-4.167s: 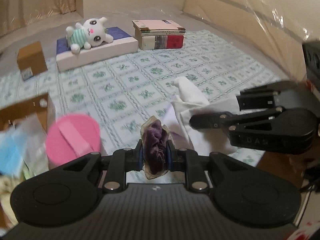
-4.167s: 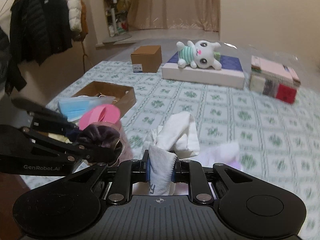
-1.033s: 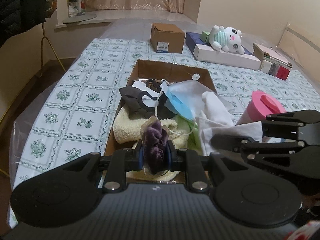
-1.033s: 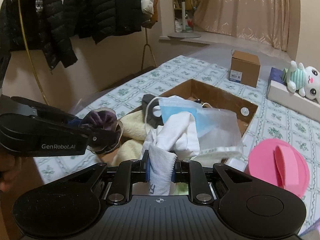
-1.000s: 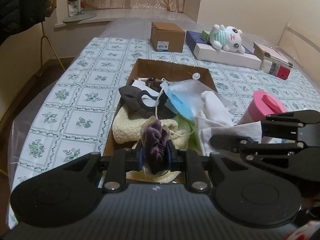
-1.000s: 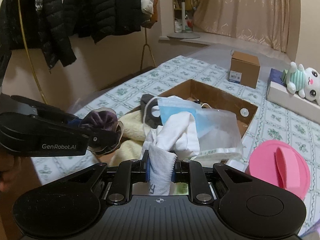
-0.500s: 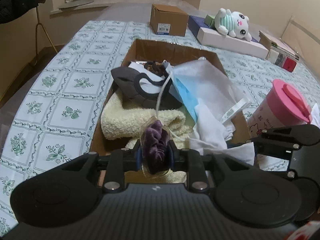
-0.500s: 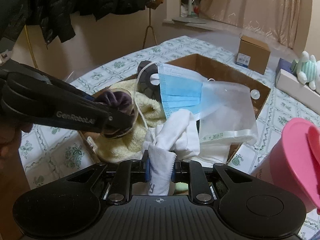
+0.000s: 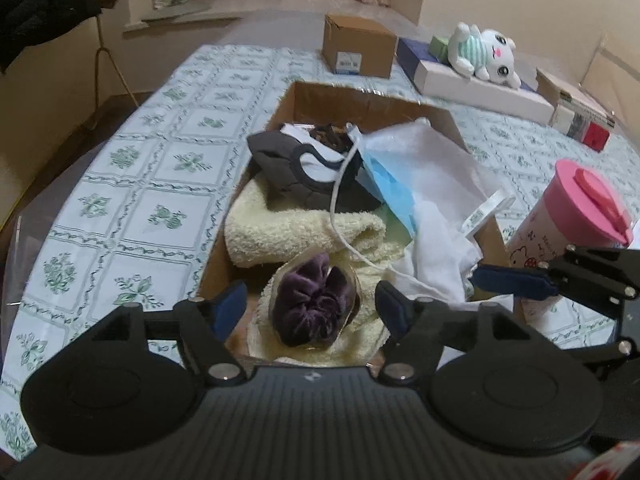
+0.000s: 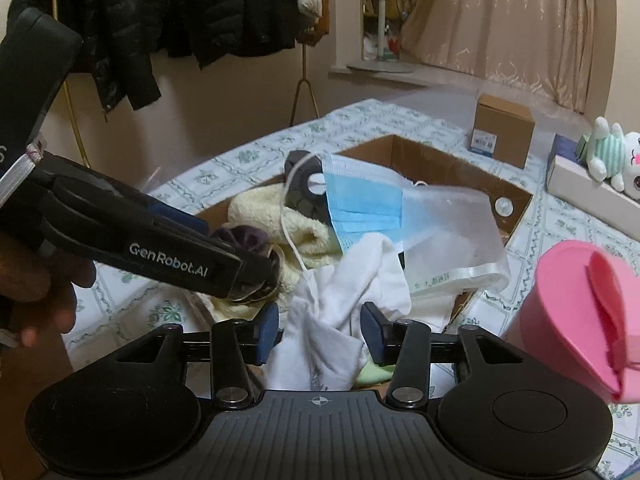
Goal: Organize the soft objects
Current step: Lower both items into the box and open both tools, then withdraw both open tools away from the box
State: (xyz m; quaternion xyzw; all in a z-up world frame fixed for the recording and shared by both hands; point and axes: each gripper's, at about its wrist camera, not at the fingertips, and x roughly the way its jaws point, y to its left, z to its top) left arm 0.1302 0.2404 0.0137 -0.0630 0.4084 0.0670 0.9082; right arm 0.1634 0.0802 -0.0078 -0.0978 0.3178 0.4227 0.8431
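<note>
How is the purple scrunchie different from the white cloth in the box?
The scrunchie is dark purple and bunched into a small round ball; the white cloth is pale and lies loose and crumpled, and looks bigger. The scrunchie rests on the yellow towel between the left gripper fingers; the cloth lies between the right gripper fingers. Both are soft, both are in the cardboard box, and both grippers' jaws are opening off them.

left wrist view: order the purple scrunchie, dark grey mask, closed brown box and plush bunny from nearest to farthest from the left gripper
1. purple scrunchie, between the opening jaws of the left gripper, on the yellow towel.
2. dark grey mask, mid-carton, straight ahead.
3. closed brown box, beyond the carton.
4. plush bunny, far right; nearly level with the box.
</note>
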